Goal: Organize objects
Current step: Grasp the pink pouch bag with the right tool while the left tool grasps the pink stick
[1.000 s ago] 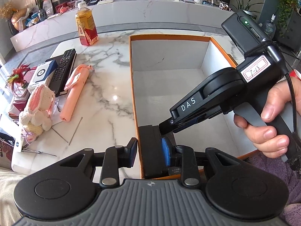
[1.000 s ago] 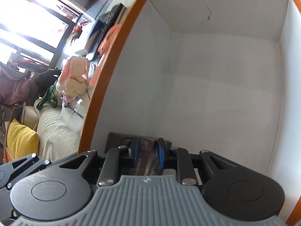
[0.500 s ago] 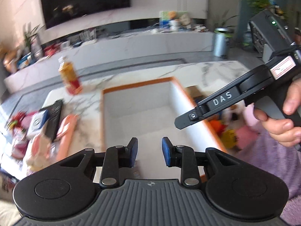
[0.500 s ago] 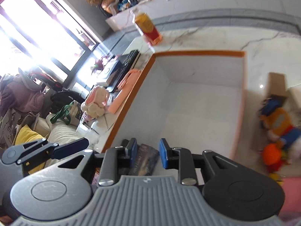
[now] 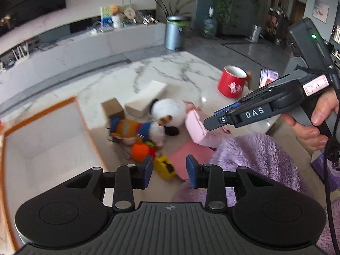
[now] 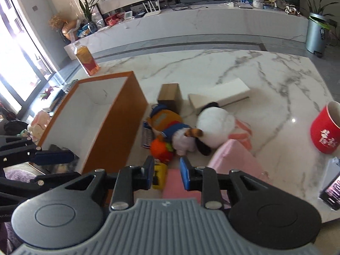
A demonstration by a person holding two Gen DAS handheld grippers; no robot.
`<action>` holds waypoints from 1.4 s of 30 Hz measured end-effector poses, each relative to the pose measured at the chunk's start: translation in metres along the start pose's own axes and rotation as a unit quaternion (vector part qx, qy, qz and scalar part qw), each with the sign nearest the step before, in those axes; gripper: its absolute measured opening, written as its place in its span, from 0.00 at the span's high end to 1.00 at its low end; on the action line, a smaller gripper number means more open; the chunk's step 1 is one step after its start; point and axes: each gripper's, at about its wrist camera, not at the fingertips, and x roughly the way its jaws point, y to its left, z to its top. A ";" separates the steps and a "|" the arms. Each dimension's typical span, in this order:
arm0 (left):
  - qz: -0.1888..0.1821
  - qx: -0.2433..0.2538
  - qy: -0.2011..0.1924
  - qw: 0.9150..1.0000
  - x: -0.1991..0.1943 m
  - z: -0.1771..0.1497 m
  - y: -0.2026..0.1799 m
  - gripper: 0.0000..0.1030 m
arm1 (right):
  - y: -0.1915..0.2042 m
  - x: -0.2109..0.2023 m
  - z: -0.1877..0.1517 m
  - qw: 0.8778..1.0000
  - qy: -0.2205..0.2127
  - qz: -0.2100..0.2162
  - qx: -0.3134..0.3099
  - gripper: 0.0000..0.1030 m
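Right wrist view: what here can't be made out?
- Box floor: hidden by its own wall and the left gripper.
- Yellow toy: mostly behind the right gripper fingers.
- Phone: cut off by the right edge, screen blurred.
- Mug print: too blurred to read.

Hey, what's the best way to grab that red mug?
Grip the red mug by its rim wall from above. It stands upright with the mouth open, nothing crowds it, and its handle faces away on the far side, so the wall is simplest.
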 end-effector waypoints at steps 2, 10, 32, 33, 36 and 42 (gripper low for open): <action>-0.018 0.008 0.017 1.000 0.022 0.002 -0.008 0.60 | -0.015 0.006 -0.011 1.000 0.009 -0.018 -0.011 0.70; -0.053 0.133 0.088 0.986 0.099 0.025 -0.035 0.42 | -0.042 0.032 -0.033 0.994 0.038 -0.039 -0.091 0.50; -0.128 0.157 0.269 0.942 0.228 0.042 -0.019 0.15 | -0.064 0.071 -0.049 0.986 0.042 -0.026 -0.156 0.43; -0.134 0.140 0.276 0.942 0.230 0.043 -0.015 0.15 | -0.065 0.070 -0.049 0.988 0.046 -0.017 -0.147 0.60; -0.132 0.147 0.273 0.941 0.227 0.041 -0.017 0.15 | -0.069 0.066 -0.050 0.991 0.041 -0.023 -0.124 0.75; -0.116 0.150 0.270 0.944 0.221 0.042 -0.024 0.21 | -0.082 0.036 -0.042 0.997 0.016 -0.013 -0.068 0.92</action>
